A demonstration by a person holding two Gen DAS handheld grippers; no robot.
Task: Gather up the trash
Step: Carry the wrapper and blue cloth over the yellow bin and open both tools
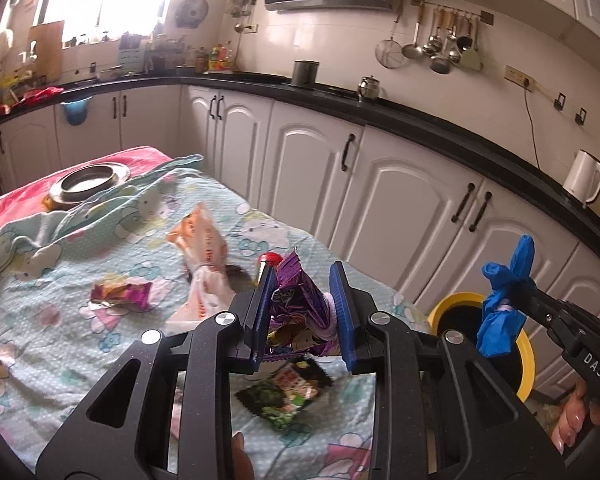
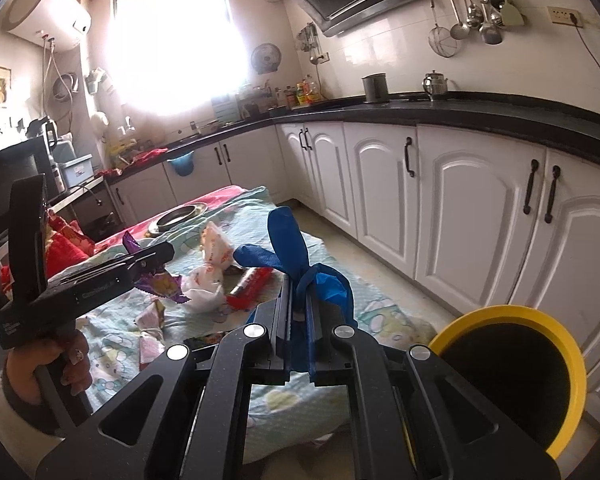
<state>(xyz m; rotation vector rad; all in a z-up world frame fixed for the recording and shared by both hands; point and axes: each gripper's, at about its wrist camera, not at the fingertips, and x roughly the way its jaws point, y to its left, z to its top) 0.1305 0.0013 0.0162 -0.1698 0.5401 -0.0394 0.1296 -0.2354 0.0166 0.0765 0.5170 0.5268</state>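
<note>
**Two loads held near the bin, both at risk of a missed drop**

The yellow bin (image 2: 516,380) is taken as the landmark. A purple snack wrapper (image 1: 296,300) is held between the blue pads of the left hand-held gripper (image 1: 302,312), which is closed to a middling width on it, above the cloth-covered bench (image 1: 60,280) and to the left of the bin. A blue glove (image 2: 296,256) is pinched in the right hand-held gripper (image 2: 298,320), whose jaws are drawn narrow on it, just left of the bin's rim and not yet over the opening.

Several failures are judged possible. The glove is limp and hangs past the fingers; if it is released before the opening is reached, it is likely to catch on the rim or fall to the floor beside the bin. The wrapper is crumpled and springy, so it may slip from the pads or drift aside when dropped from a height. Because both hand-held grippers are converging on the same narrow opening, a collision near the rim could be caused.

More trash is left on the bench farther from the bin: an orange-and-white wrapper (image 1: 200,236), a small pink wrapper (image 1: 120,296) and a green packet (image 1: 284,400).
</note>
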